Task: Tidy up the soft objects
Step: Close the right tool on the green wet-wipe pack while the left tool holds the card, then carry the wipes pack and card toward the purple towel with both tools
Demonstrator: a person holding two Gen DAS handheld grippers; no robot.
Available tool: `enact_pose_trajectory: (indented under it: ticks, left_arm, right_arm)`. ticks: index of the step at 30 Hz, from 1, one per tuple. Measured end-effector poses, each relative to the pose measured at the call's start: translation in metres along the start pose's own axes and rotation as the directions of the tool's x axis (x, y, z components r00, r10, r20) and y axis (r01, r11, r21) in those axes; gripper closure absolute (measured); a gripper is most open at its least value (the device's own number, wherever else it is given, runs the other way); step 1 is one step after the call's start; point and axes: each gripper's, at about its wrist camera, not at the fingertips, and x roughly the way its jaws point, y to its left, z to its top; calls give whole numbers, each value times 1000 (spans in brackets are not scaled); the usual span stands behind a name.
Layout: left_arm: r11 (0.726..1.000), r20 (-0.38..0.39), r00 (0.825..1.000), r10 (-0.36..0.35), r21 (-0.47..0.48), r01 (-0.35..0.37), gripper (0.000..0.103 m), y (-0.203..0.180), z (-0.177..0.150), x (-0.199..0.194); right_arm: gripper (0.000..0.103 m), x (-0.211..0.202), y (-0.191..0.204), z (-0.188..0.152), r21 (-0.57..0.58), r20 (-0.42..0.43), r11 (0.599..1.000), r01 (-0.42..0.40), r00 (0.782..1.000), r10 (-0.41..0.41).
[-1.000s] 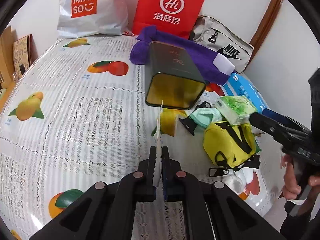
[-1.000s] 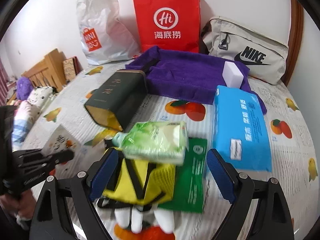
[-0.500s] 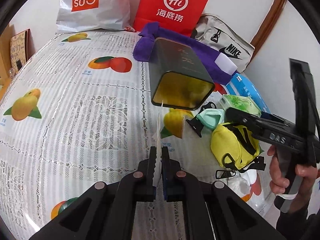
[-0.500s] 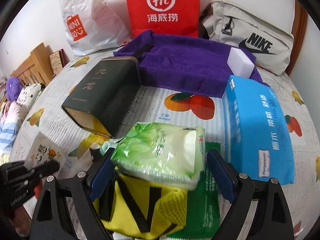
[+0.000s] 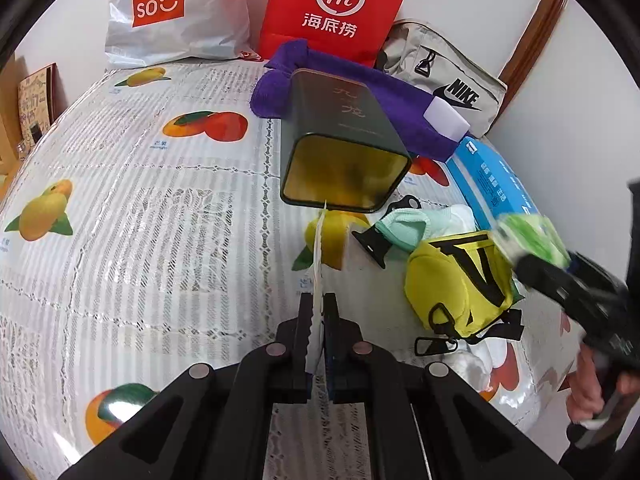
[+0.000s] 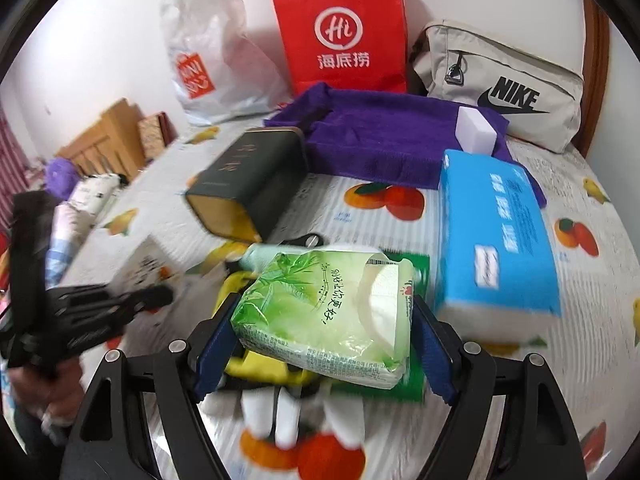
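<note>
Right claw: jaws just closed inward, pads now pressing both ends of the green tissue pack, raised off the yellow pouch near the bed's right edge. Means pickup done, placement pending. Left claw: clamped tight on a thin white card, unchanged.
</note>
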Motion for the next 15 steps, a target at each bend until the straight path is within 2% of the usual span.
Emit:
enact_pose_trajectory:
  ticks: [6,15]
  left_arm:
    - [999,5,999,48,6,-48,98,-11,-6,-7]
    - [992,38,992,120,38,-122,98,-33,-12,-30]
  right_arm:
    - [23,-33,-12,-29,-7,24,1000,-19,1000,20]
    - [23,-40,-63,-70,96,-34,992,85,996,-82]
